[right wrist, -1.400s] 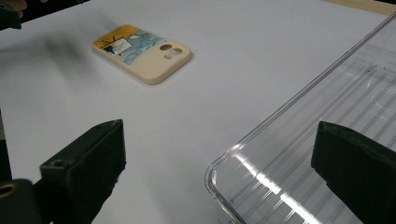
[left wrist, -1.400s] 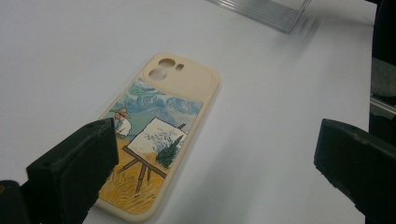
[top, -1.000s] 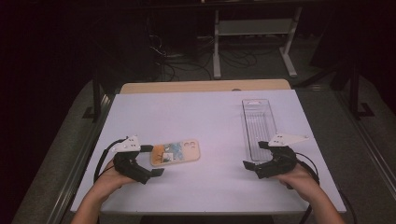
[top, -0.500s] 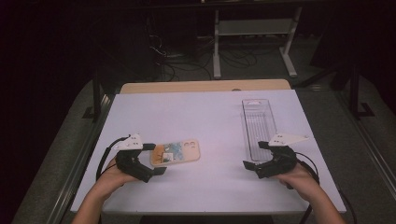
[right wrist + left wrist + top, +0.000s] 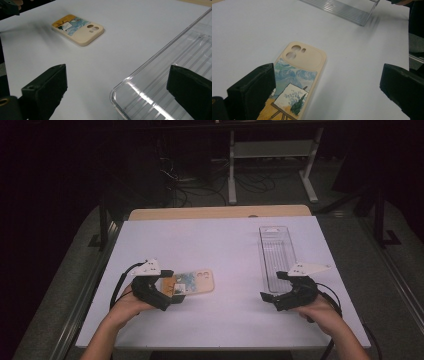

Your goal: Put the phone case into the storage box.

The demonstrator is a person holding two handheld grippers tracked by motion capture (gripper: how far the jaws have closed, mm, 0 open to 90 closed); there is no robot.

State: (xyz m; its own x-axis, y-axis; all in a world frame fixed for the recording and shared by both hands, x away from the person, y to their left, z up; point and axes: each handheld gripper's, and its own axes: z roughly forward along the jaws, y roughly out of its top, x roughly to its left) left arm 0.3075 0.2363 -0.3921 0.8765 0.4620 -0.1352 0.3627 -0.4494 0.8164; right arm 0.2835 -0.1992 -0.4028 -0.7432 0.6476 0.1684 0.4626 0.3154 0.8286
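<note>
A cream phone case (image 5: 192,282) printed with a painting lies flat on the white table (image 5: 225,250), camera holes pointing right. My left gripper (image 5: 172,287) stands open at its left end. In the left gripper view the case (image 5: 299,75) lies between the jaws, close to the left one, and the gripper (image 5: 327,87) is not touching it. My right gripper (image 5: 272,286) is open and empty at the near corner of a clear plastic tray (image 5: 277,250). In the right gripper view the tray (image 5: 175,72) sits before the right jaw, with the case (image 5: 77,28) farther off.
The empty clear tray (image 5: 347,8) runs lengthwise along the table's right side. A wooden board (image 5: 220,212) lies beyond the far edge. Behind that, on the dark floor, are cables and a white stand (image 5: 270,165). White table surface lies open between the two grippers.
My left gripper has edged slightly to the right along the phone case. The right gripper, the case and the tray have stayed where they were.
</note>
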